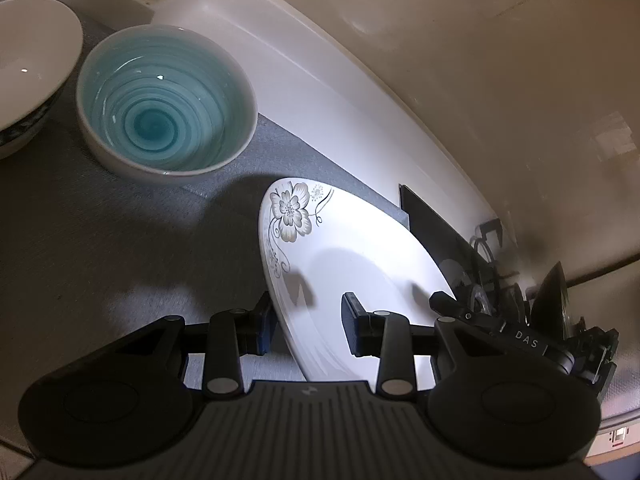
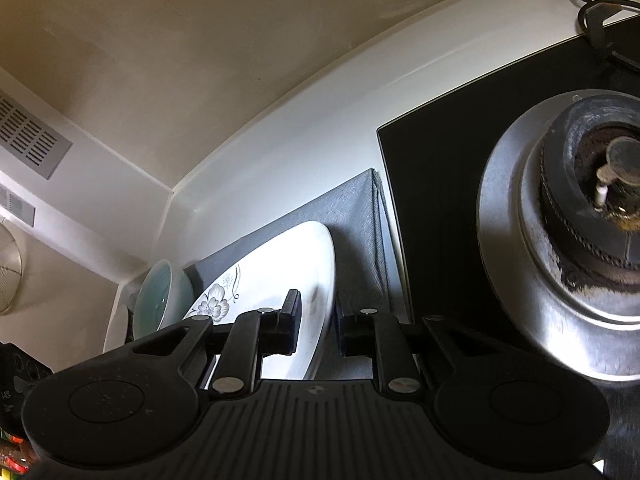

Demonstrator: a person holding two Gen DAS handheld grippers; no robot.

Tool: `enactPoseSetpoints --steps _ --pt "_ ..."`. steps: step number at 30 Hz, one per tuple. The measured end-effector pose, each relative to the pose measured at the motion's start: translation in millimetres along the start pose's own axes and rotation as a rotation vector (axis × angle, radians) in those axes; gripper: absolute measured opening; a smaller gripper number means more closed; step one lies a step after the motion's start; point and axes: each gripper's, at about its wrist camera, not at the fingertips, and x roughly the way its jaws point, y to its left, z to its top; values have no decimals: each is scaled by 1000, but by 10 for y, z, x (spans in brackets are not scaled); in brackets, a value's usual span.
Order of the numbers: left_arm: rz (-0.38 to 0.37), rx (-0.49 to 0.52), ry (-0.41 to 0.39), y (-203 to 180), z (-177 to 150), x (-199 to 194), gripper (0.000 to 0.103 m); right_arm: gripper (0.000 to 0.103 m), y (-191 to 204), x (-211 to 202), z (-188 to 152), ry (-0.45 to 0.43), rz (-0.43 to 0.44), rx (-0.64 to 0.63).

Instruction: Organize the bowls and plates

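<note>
A white plate point(image 1: 360, 248) with a grey flower print is tilted above the grey mat point(image 1: 100, 220), held at two sides of its rim. My left gripper point(image 1: 308, 328) is shut on its near rim, one pad under the edge and one on the inner face. The right gripper point(image 2: 318, 328) is shut on the plate's point(image 2: 272, 272) opposite rim; in the left wrist view its body point(image 1: 524, 340) shows at the plate's right edge. A teal spiral bowl point(image 1: 166, 100) stands upright on the mat behind, and a white bowl point(image 1: 32, 64) with a dark patterned outside sits left of it.
A black glass hob point(image 2: 432, 200) with a steel gas burner point(image 2: 580, 220) lies right of the mat. The white counter upstand point(image 1: 304, 64) and beige wall run behind. A vent grille point(image 2: 28, 136) is on the left wall. The teal bowl point(image 2: 160, 300) is beyond the plate.
</note>
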Motion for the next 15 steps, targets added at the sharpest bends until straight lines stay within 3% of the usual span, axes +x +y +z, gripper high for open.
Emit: enactPoseSetpoints --steps 15 --pt "-16 43 42 67 -310 -350 38 19 233 -380 -375 -34 3 -11"
